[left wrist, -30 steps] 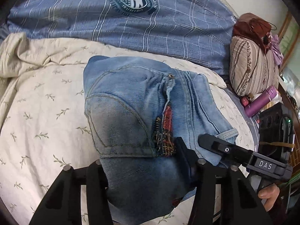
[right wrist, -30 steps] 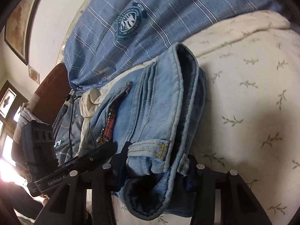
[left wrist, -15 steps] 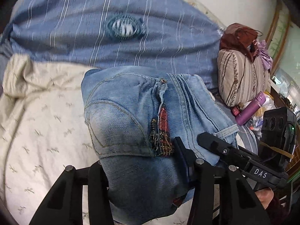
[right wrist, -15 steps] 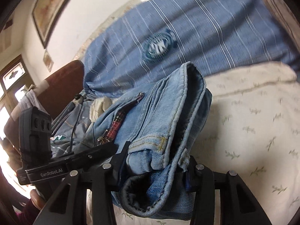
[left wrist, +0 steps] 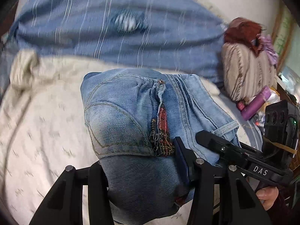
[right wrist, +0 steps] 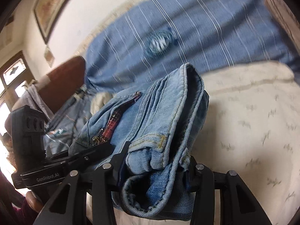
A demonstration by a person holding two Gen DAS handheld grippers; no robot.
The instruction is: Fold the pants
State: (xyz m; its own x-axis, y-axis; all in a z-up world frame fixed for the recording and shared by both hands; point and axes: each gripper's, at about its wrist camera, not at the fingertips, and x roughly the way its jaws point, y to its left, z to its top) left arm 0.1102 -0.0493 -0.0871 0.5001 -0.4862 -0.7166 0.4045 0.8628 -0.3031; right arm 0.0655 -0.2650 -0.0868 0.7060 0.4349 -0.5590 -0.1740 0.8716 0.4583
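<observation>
The pants are light blue jeans (left wrist: 131, 121), folded into a thick bundle with a zip and a red plaid lining showing. Both grippers hold the bundle above the bed. My left gripper (left wrist: 138, 168) is shut on its near end, the denim bulging between the black fingers. In the right wrist view the same jeans (right wrist: 159, 121) show their stacked hems and seams, and my right gripper (right wrist: 155, 161) is shut on that end. Each view shows the other tool's finger (left wrist: 211, 140) (right wrist: 90, 151) lying against the denim.
Under the jeans lies a cream sheet with small leaf prints (left wrist: 37, 121). A blue striped quilt (left wrist: 112, 37) covers the far side. A striped pillow (left wrist: 247, 75) and a purple bottle (left wrist: 256, 103) sit at the right. A brown headboard (right wrist: 63, 80) and a framed picture (right wrist: 54, 5) stand by the wall.
Both grippers have lifted the jeans a little; the bed and quilt slide lower and blur. The right wrist view has rolled, showing more wall. Both grips stay the same.
</observation>
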